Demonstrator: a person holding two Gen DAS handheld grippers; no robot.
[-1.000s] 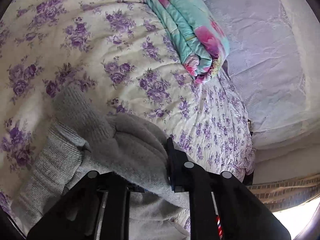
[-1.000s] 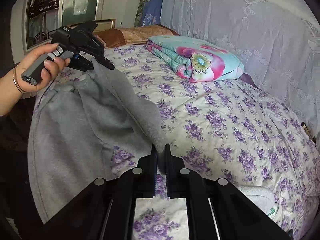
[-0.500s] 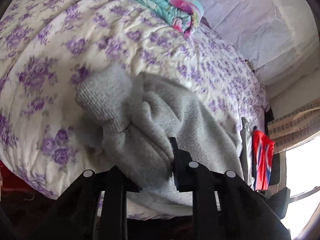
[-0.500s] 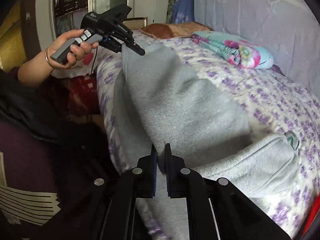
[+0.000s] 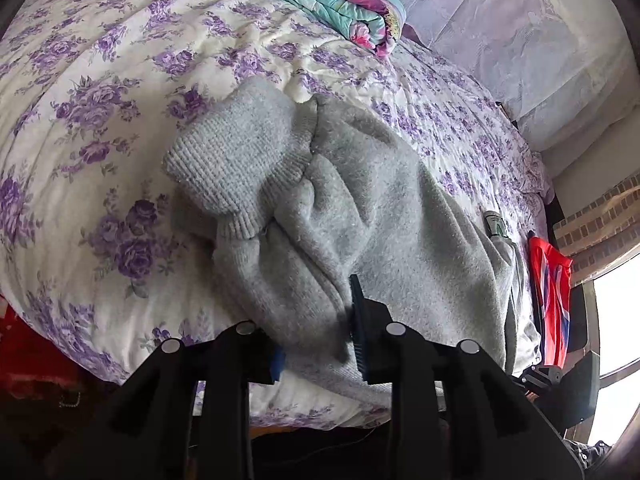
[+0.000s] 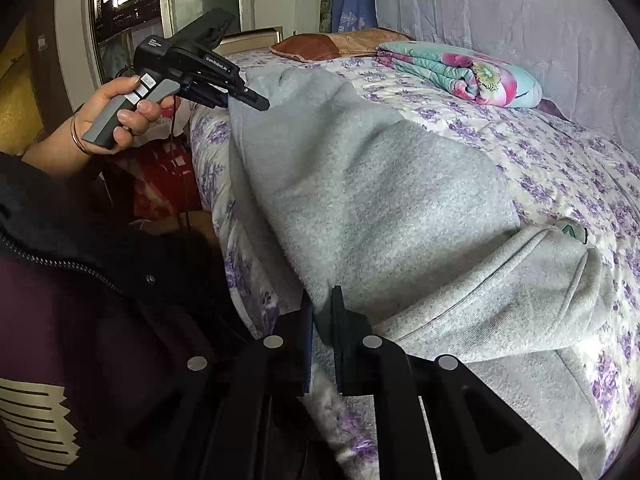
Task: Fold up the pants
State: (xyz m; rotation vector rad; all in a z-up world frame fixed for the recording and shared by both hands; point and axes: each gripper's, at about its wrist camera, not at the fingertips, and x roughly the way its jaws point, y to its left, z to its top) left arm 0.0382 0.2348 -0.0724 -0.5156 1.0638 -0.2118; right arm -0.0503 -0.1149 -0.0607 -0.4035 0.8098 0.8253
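Purple-flowered quilt [image 5: 120, 92] covers the bed; grey pants [image 5: 360, 216] lie across its near edge, folded over lengthwise, ribbed cuffs [image 5: 236, 164] toward the left end, waistband [image 6: 520, 296] with a small green tag [image 6: 570, 232] toward the right. Left tongs [image 5: 316, 336]: a bunched fold of the grey fabric sits between the fingers, jaws have just been opening, gap narrow; cannot tell whether the pads still press the cloth. Right tongs [image 6: 322, 344]: jaws have just been opening by a sliver, gap very narrow, edge of the pants between them and apparently still pinched. Person's left hand [image 6: 116, 120] grips the left tool's handle at the bed's edge. Beyond the pants: folded teal floral blanket [image 6: 464, 72] near a pale draped wall, brown pillow [image 6: 320, 46] behind. Red cloth [image 5: 550, 296] hangs past the bed's right end.
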